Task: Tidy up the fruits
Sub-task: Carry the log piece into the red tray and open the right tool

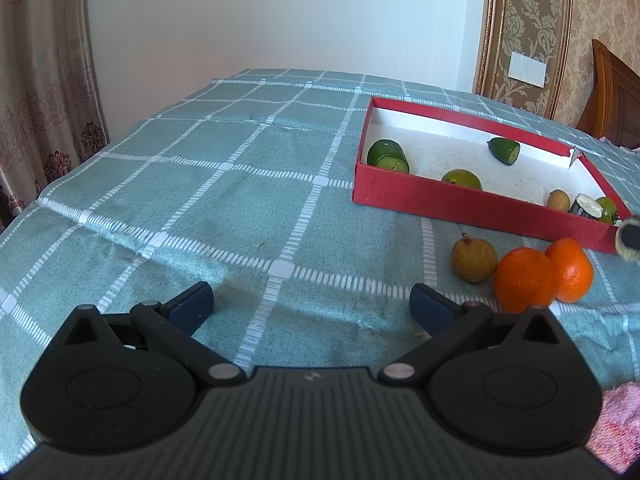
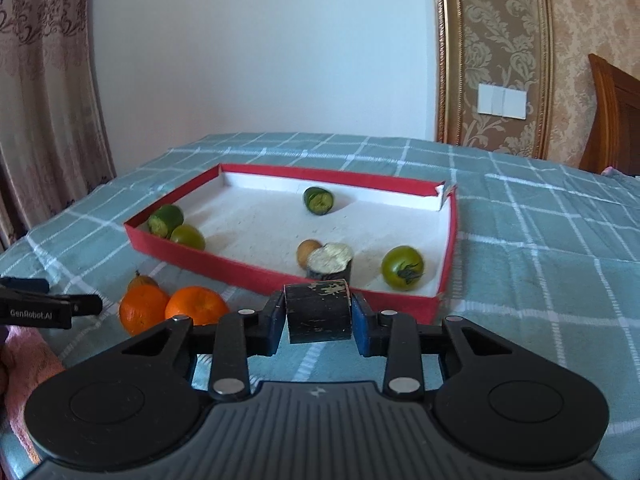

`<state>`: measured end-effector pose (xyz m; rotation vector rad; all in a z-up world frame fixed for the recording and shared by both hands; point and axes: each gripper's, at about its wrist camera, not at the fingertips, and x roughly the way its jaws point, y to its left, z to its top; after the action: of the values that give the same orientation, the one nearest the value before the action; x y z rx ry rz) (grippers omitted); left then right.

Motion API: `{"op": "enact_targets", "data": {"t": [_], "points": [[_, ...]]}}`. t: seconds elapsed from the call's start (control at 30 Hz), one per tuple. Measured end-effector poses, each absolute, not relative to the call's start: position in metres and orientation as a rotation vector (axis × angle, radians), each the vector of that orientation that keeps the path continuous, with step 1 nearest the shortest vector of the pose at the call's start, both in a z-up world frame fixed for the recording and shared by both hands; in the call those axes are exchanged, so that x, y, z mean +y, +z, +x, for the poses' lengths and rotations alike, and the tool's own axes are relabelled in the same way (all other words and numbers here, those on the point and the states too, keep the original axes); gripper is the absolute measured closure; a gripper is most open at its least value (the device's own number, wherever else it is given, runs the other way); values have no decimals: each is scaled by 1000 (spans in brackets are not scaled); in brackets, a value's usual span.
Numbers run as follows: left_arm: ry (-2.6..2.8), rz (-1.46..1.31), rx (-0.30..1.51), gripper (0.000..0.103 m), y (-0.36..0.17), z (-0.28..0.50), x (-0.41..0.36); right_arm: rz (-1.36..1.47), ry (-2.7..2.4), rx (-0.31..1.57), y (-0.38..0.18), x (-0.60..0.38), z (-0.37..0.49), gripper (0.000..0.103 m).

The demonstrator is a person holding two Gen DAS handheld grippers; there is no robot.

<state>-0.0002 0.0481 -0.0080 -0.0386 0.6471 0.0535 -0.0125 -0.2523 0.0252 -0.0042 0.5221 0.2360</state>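
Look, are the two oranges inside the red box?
No, both oranges sit on the checked cloth, outside the red box.

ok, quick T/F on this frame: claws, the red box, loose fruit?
1. The right claw is shut on a dark cylinder piece. True.
2. The left claw holds an orange. False: it is open and holds nothing.
3. Two oranges lie inside the red box. False: they sit on the checked cloth outside it.
4. A green tomato lies in the box. True.
5. The brown fruit beside the oranges is outside the box. True.
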Motion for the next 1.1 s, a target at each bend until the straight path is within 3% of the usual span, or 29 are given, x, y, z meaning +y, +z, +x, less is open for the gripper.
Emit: {"op": "enact_targets", "data": {"t": [0.3,0.4,0.43,0.47,0.83,1.1], "points": [[54,-36,648,0,-8,0,48,19,195,453,54,-256,27,69],[51,-41,646,0,-9,-1,49,52,152,439,59,-262,43,54],[51,-42,646,0,-8,-1,49,63,125,429,61,-265,42,43],[51,-41,646,0,-8,-1,49,80,120,408,61,-269,37,41],[55,-36,648,0,-8,-1,49,139,74,473,17,-304,-26,40],[93,33,591,0,-4,-10,36,206,59,480,7,-312,-32,30]]}}
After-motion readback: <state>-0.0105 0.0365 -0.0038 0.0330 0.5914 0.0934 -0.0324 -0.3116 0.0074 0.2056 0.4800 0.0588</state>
